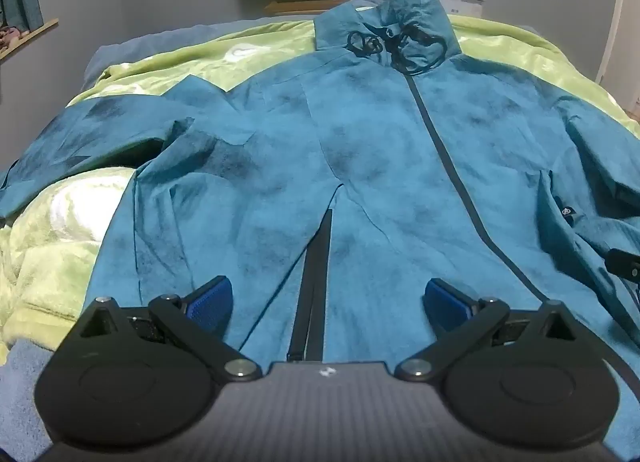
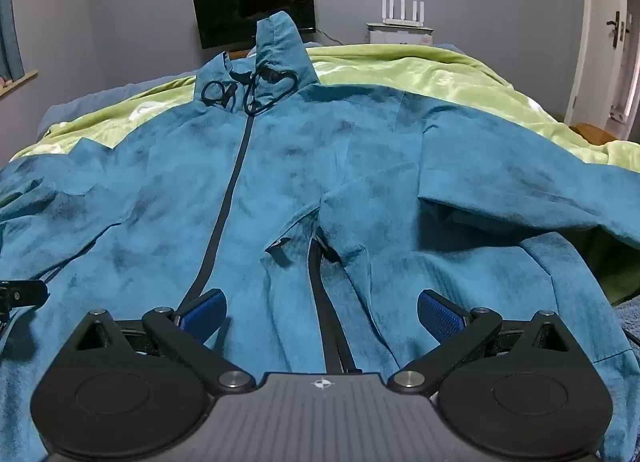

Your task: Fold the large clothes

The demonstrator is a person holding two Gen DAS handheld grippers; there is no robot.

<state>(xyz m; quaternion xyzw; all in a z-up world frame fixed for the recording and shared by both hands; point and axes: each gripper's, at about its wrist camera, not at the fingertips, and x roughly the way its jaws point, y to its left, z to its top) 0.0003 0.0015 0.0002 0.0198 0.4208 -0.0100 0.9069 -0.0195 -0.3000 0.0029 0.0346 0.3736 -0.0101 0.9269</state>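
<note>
Both tools are poised low over the hem end of the jacket and nothing has been taken up. The left tool (image 1: 326,298) stands spread as wide as it goes, blue pads clear of the cloth and empty; directly between them, running away from the tool, lies a dark pocket zip (image 1: 314,282). The right tool (image 2: 322,310) matches it: fully spread, gripping nothing, with a second dark zip strip (image 2: 324,302) between its pads.

The teal jacket (image 1: 360,166) lies front-up and zipped on the bed, bottom edge nearest the tools, main zip (image 1: 448,166) running away toward the collar. Out to the left of the left tool one sleeve (image 1: 80,134) sprawls sideways; out to the right of the right tool the other sleeve (image 2: 520,182) does the same. Farther off, the hood (image 1: 416,10) and its black drawcords (image 1: 400,46) sit crumpled at the far end, with the green blanket (image 1: 240,50) beyond.

By the look of it this is the very start: garment spread, no fold made. Next, I'd judge, each tool needs to swing outward to a sleeve or side edge, pinch one layer cleanly and carry it in over the chest.
</note>
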